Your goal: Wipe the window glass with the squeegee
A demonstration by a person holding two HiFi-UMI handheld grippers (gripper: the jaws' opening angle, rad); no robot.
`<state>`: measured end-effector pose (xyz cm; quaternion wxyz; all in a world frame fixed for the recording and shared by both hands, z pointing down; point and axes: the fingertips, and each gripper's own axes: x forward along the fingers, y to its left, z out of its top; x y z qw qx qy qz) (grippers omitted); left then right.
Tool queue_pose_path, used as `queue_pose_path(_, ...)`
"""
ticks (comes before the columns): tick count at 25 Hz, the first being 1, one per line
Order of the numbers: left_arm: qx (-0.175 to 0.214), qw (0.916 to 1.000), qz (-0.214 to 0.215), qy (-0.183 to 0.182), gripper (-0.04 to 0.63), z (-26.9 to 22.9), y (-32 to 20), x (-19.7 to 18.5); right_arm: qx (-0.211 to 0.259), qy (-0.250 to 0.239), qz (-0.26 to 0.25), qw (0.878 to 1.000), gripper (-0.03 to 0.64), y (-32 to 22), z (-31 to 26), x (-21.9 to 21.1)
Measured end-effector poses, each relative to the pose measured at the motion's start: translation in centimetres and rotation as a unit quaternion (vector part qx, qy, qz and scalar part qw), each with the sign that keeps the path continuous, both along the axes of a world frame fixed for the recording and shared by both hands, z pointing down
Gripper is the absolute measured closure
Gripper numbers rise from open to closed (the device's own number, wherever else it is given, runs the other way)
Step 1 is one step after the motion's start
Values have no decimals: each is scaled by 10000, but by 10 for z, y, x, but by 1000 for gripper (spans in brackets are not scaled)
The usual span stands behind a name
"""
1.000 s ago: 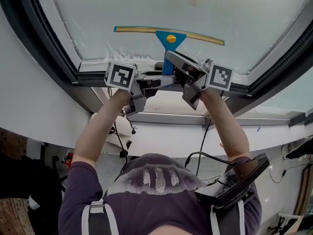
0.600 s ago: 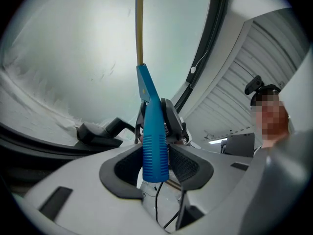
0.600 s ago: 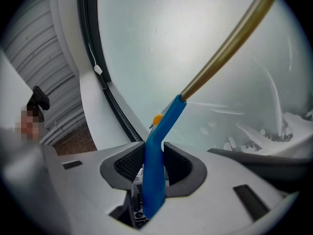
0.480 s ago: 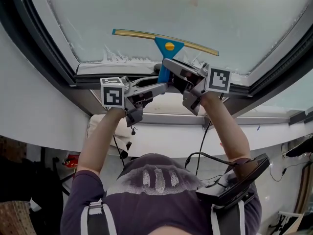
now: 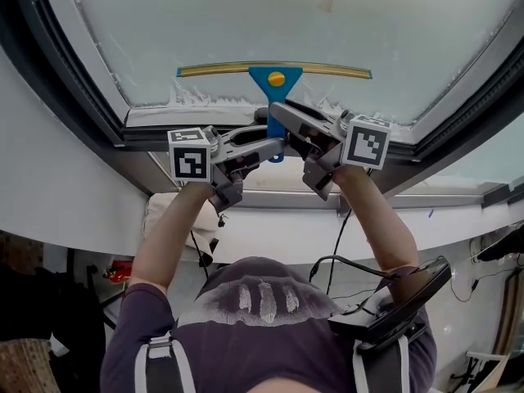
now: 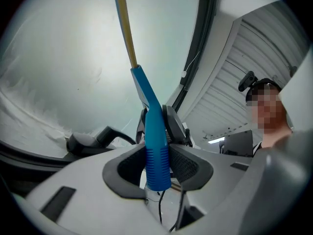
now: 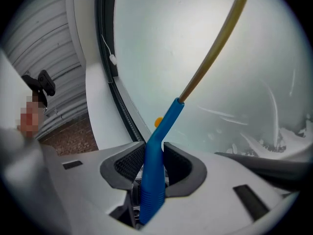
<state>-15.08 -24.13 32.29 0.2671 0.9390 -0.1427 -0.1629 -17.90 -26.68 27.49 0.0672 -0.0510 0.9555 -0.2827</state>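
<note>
Right now both my claws are clamped on the blue handle of the squeegee (image 5: 275, 76). My left gripper (image 6: 157, 164) pinches the ribbed end between its pads, and my right gripper (image 7: 152, 166) is closed on the handle just above it. The yellowish blade lies level against the window glass (image 5: 246, 15), low on the pane, just above the frosty bottom edge and the dark frame (image 5: 98, 113).

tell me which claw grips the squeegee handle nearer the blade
The right claw: it clamps the squeegee higher up its blue handle, while the left claw pinches the ribbed bottom end.
</note>
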Motion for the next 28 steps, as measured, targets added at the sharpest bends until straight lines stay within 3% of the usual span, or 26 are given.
queue_pose_path(9, 447, 9988, 94, -153, 440, -34, 8, 15, 514, -414, 95, 9978, 493, 11, -36, 19)
queue_pose_path(14, 840, 9961, 57, -249, 442, -83, 8, 66, 988, -682, 293, 9923, 493, 16, -88, 73)
queue_pose_path(18, 1230, 9908, 29, -572, 440, -138, -7, 114, 1356, -1031, 452, 9843, 494, 3, -146, 125)
queue_pose_path(21, 1312, 9890, 62, -678, 442, -180, -25, 147, 1559, -1228, 549, 9786, 493, -12, -189, 160)
queue_pose_path(28, 1533, 9855, 222, -690, 442, -194, -27, 157, 1880, -1295, 871, 9697, 492, -15, -202, 171)
